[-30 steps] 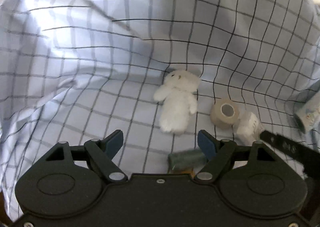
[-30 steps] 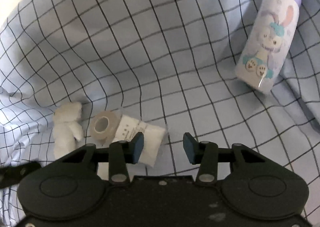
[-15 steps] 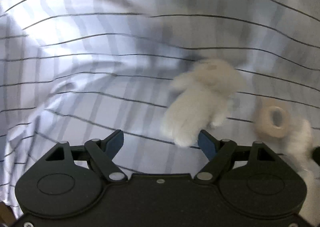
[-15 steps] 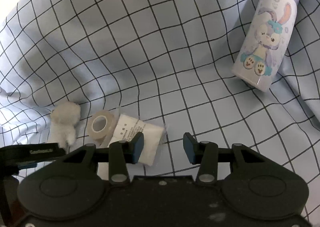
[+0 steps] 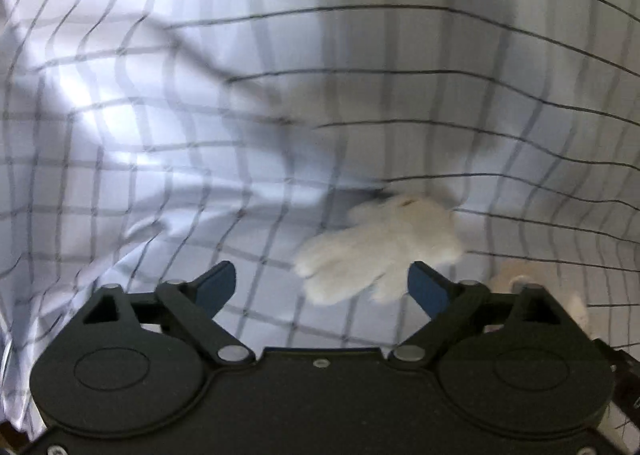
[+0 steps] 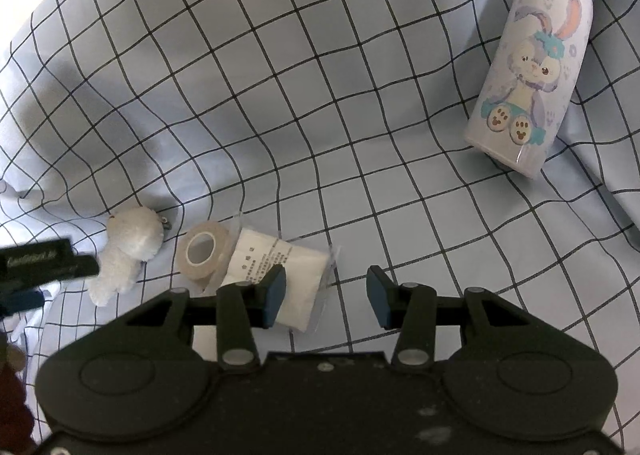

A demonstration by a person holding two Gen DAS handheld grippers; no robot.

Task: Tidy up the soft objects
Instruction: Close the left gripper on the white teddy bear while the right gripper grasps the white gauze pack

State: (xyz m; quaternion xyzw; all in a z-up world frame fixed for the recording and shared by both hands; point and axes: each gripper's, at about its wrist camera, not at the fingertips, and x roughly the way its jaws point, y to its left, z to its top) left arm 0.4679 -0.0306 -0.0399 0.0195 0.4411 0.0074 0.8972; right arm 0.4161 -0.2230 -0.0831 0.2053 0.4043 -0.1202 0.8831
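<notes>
Though unseen left: bottle (image 6: pixel 532 67) rightward.

Open checked sheet (image 6: pixel 304 103) is seen ahead of the right tongs (image 6: pixel 326 293), w/ wide free room btwn the left cluster and the bottle (image 6: pixel 532 67) far right. Path on the left is blocked by plush toy (image 6: pixel 128 251), tape roll (image 6: pixel 204 253) and wrapped gauze pack (image 6: pixel 280 275), packed touching. Left tongs (image 5: pixel 322 285) are spread wide; plush (image 5: pixel 380 247) sits just ahead, near the right finger. Raised folds are seen beyond.
</notes>
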